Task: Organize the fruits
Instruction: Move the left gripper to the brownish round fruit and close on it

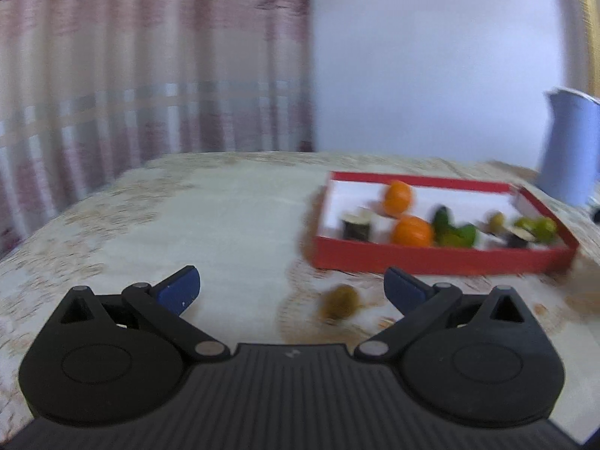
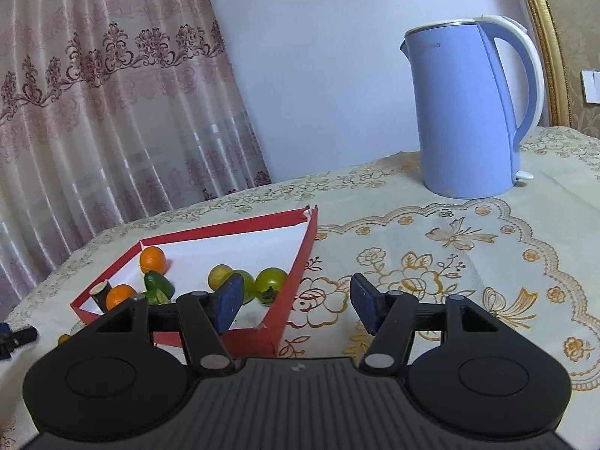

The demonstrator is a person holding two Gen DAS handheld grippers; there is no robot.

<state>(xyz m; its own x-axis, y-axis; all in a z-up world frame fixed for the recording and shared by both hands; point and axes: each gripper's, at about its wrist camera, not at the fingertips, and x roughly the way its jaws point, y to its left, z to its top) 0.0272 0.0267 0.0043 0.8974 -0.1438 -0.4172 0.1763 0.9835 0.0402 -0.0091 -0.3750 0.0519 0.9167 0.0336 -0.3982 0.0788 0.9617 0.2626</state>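
Observation:
A red shallow box point(image 1: 431, 260) with a white floor stands on the table, ahead and to the right in the left wrist view. It holds two oranges point(image 1: 398, 197), green fruits point(image 1: 455, 231) and dark cylinder-shaped pieces point(image 1: 356, 225). One brownish-green fruit point(image 1: 339, 302) lies on the cloth outside the box, just ahead of my left gripper point(image 1: 292, 288), which is open and empty. In the right wrist view the box point(image 2: 296, 273) sits to the left with oranges point(image 2: 152, 259) and green fruits point(image 2: 270, 281). My right gripper point(image 2: 296, 303) is open over the box's near corner, nothing between its fingers.
A tall blue electric kettle point(image 2: 465, 112) stands at the back right on the flower-patterned tablecloth point(image 2: 450, 262). Patterned curtains point(image 2: 93, 112) hang behind the table's left side. A dark, blue-tipped object point(image 2: 15, 337) shows at the left edge of the right wrist view.

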